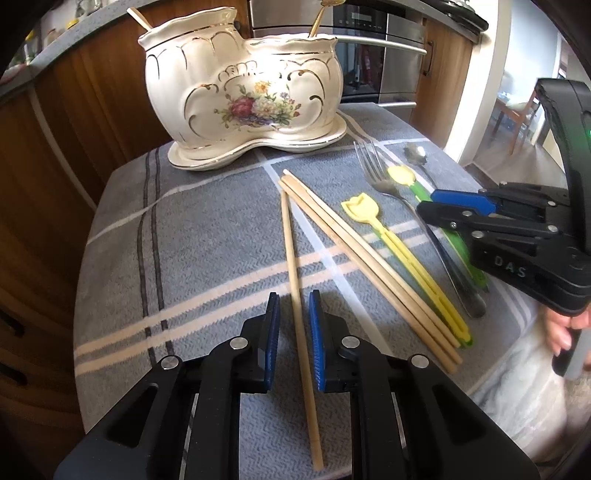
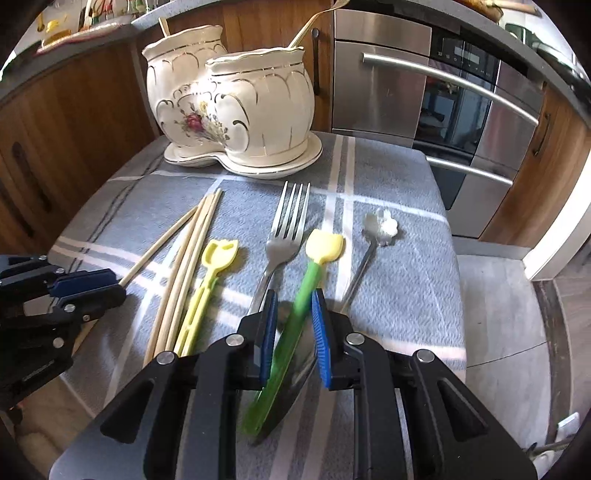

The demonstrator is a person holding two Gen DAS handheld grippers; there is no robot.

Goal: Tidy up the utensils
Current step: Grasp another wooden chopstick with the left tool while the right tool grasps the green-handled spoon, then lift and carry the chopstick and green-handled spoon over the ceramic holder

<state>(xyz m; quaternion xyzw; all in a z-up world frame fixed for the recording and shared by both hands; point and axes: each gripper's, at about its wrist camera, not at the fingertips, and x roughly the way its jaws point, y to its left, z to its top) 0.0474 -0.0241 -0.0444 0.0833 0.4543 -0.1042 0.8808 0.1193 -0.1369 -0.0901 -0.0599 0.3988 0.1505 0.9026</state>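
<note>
A cream floral ceramic holder (image 1: 240,88) (image 2: 229,99) with two cups stands on its saucer at the back of the grey cloth. My left gripper (image 1: 294,306) is open, its blue pads either side of a single wooden chopstick (image 1: 295,280) lying on the cloth. A pair of chopsticks (image 1: 354,254) (image 2: 184,266), a yellow tulip pick (image 1: 388,236) (image 2: 207,280), a steel fork (image 1: 384,184) (image 2: 284,236), a green-stemmed tulip pick (image 2: 306,284) and a flower-headed spoon (image 2: 376,229) lie alongside. My right gripper (image 2: 293,310) is open around the green stem, without touching it.
The holder has a wooden stick in one cup and a gold utensil (image 2: 310,29) in the other. A steel oven (image 2: 443,103) and wooden cabinets (image 1: 74,129) stand behind the table. The cloth's edge drops to tiled floor (image 2: 509,332) at right.
</note>
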